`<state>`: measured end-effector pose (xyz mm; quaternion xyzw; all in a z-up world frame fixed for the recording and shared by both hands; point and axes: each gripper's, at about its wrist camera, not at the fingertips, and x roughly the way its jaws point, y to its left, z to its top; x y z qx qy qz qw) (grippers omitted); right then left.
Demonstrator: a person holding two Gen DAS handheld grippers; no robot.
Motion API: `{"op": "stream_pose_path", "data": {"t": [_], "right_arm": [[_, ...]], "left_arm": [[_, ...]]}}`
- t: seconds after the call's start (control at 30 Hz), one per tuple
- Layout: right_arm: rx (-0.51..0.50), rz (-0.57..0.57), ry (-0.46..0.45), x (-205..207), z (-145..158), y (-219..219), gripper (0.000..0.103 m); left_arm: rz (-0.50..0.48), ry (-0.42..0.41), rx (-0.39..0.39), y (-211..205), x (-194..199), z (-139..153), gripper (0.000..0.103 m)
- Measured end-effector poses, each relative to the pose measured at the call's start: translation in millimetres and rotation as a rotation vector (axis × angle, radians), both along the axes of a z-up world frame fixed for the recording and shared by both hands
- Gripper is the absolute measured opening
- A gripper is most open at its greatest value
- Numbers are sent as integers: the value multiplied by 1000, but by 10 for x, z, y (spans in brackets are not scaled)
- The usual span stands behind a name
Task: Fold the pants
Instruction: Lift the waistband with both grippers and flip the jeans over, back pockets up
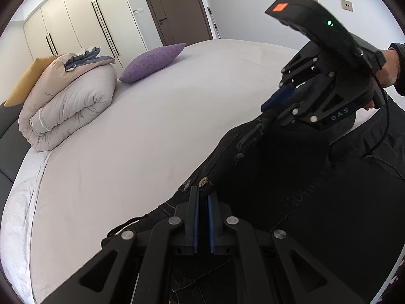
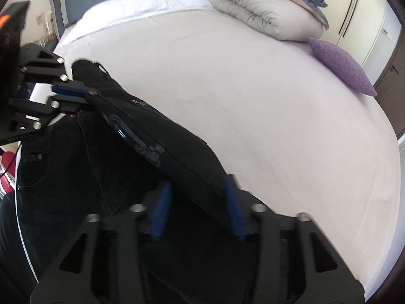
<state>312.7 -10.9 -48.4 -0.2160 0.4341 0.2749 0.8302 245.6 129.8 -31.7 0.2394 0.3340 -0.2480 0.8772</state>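
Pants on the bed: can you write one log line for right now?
step: fold | pants: black, on bed | left gripper: shut on pants | right gripper: around pants edge

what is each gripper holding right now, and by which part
Left gripper is shut on the black pants at the waistband edge. Right gripper straddles another bunched edge, but its pads do not clearly press it.

right claw [image 2: 200, 202] motion-blurred, pants [image 2: 106, 167] cut off below — hems unseen

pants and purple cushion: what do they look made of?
Pants: black denim by the look, matte and stiff, with visible seams, a rivet and a shiny printed patch. Purple cushion: woven fabric, probably a coarse weave, matte with a speckled texture. Exact fibre can't be told for either.
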Motion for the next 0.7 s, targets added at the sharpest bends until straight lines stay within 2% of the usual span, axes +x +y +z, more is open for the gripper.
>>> {"op": "stream_pose_path", "data": {"t": [0.07,0.13,0.27,0.37,0.47,0.57,0.63,0.7], "right_arm": [[-3,-12,37,21,-16,49,14],[7,-14,38,-44,30,108,9],[56,-9,42,-226,166,157,7],[-1,82,8,-537,177,224,6],[-143,208,-96,-916,166,504,5],[-470,418,-334,-1559,-97,841,5],[-640,544,-449,-1929,-342,1055,4],[-765,660,-543,-2321,-590,1189,4]], "left_arm": [[1,2,-8,15,-35,5,6],[2,4,-10,18,-78,7,5],[8,0,-29,89,-188,59,5],[2,-6,-30,150,-299,111,5],[-22,-2,-30,197,-471,122,5],[-61,13,-19,243,-688,57,5],[-85,29,-3,263,-842,-37,5],[-121,50,25,277,-1025,-161,5]]}}
